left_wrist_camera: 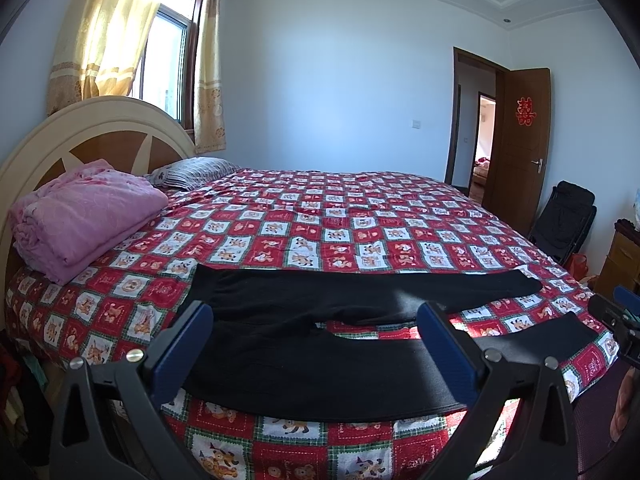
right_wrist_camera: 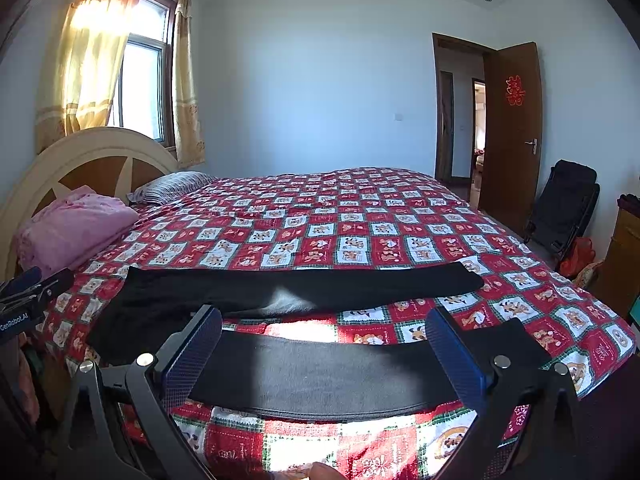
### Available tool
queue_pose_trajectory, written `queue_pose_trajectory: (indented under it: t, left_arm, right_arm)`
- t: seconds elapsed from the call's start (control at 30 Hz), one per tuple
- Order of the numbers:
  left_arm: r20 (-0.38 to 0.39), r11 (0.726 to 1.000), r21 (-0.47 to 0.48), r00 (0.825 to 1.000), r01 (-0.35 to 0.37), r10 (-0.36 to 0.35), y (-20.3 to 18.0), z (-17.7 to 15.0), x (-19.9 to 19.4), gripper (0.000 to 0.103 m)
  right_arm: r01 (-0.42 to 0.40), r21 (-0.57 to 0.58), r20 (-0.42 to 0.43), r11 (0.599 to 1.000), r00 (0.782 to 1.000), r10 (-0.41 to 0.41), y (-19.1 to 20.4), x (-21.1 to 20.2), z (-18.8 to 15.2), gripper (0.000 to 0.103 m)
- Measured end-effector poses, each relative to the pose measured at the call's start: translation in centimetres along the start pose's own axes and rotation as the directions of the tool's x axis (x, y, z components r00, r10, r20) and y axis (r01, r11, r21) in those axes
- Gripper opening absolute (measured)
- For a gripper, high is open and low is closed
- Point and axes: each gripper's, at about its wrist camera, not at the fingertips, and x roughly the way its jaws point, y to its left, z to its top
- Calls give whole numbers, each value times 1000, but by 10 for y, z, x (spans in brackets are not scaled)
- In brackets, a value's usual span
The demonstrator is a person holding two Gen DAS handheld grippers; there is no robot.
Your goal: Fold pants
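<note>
Black pants [left_wrist_camera: 304, 364] lie flat across the near side of the bed, waist to the left and both legs running right in a narrow V. In the left wrist view my left gripper [left_wrist_camera: 316, 314] is open, its blue pads [left_wrist_camera: 188, 344] wide apart over the near leg close to the crotch. My right gripper [right_wrist_camera: 325, 320] is also open, framing the near leg [right_wrist_camera: 320, 372] further toward the cuff. The far leg [right_wrist_camera: 320, 284] lies behind it. Neither gripper holds cloth. Each gripper shows at the edge of the other's view: right gripper [left_wrist_camera: 624, 312], left gripper [right_wrist_camera: 28, 292].
A red checked quilt [left_wrist_camera: 320, 220] covers the bed. A folded pink blanket [left_wrist_camera: 88, 216] and a striped pillow [left_wrist_camera: 200, 172] lie by the headboard [left_wrist_camera: 92, 128]. Right of the bed stand a black chair [left_wrist_camera: 568, 216], a wooden cabinet [left_wrist_camera: 624, 256] and an open door [left_wrist_camera: 524, 140].
</note>
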Motion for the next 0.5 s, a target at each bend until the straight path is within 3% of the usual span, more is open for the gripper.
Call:
queue_pose_trajectory:
  t: [0.5]
  left_arm:
    - [-15, 1000, -11, 1000, -7, 7, 0, -5, 5, 103]
  right_arm:
    - [-10, -20, -17, 1000, 1000, 10, 4, 4, -2, 102]
